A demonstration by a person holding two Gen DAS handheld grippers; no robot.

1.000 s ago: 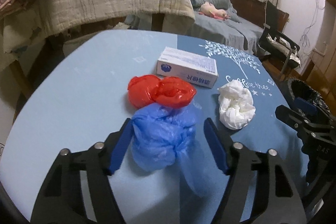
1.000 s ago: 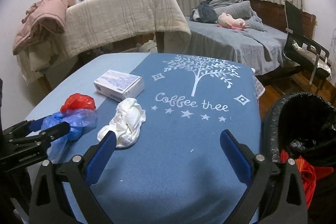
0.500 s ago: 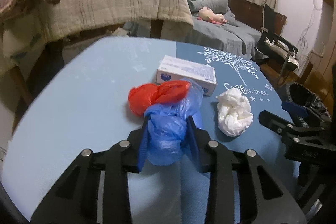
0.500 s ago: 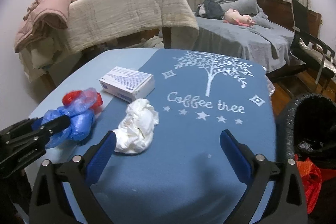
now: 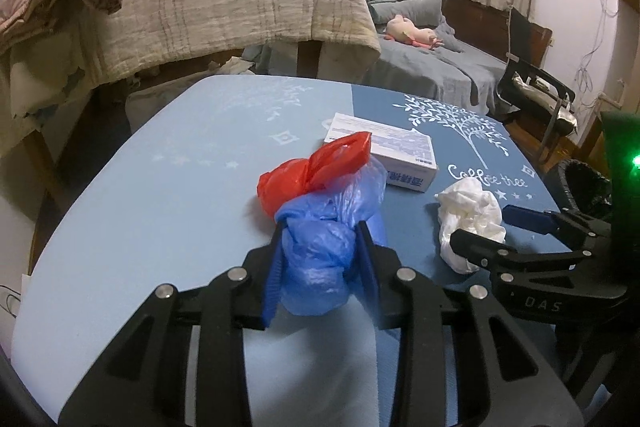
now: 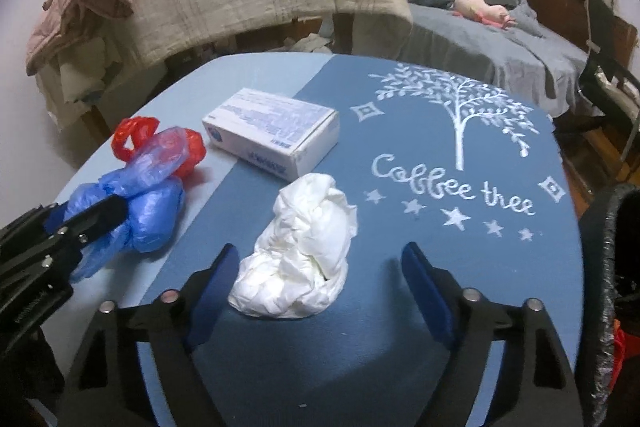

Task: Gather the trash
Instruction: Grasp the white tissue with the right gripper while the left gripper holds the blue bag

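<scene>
Left wrist view shows our left gripper (image 5: 320, 247) clamped on the blue bag (image 5: 316, 263) beside the box (image 5: 384, 155), so we lift it gently while our right gripper (image 6: 320, 291), jaws spread, straddles the white wad (image 6: 300, 267)

Box (image 6: 272, 137) blocks behind white wad (image 6: 300, 259) — right side open.

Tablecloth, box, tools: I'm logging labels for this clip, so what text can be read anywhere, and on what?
"Coffee tree": white script under the tree drawing on the blue tablecloth.
"DAS": on the black body of the right tool, seen from the left wrist view.
White box: rows of print and a blue side strip, too small and blurred to read.
</scene>
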